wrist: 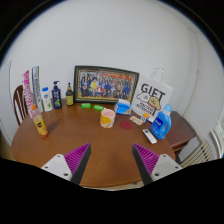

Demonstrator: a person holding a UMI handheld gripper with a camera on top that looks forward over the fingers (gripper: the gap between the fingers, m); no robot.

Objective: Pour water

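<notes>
Plainly this is the approach step: the gripper (111,160) hangs above the near edge of the round wooden bench (90,140), its fingers spread wide and holding nothing. Likely the water source, a blue bottle (160,122) stands well beyond the right finger, beside a white gift bag (151,96). Next, I judge, comes steering toward that bottle and straddling it.

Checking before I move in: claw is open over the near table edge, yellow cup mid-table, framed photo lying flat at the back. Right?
Not quite. The gripper view shows the framed photo standing upright against the wall, not flat. The claw is open, and the yellow cup sits mid-table.
</notes>
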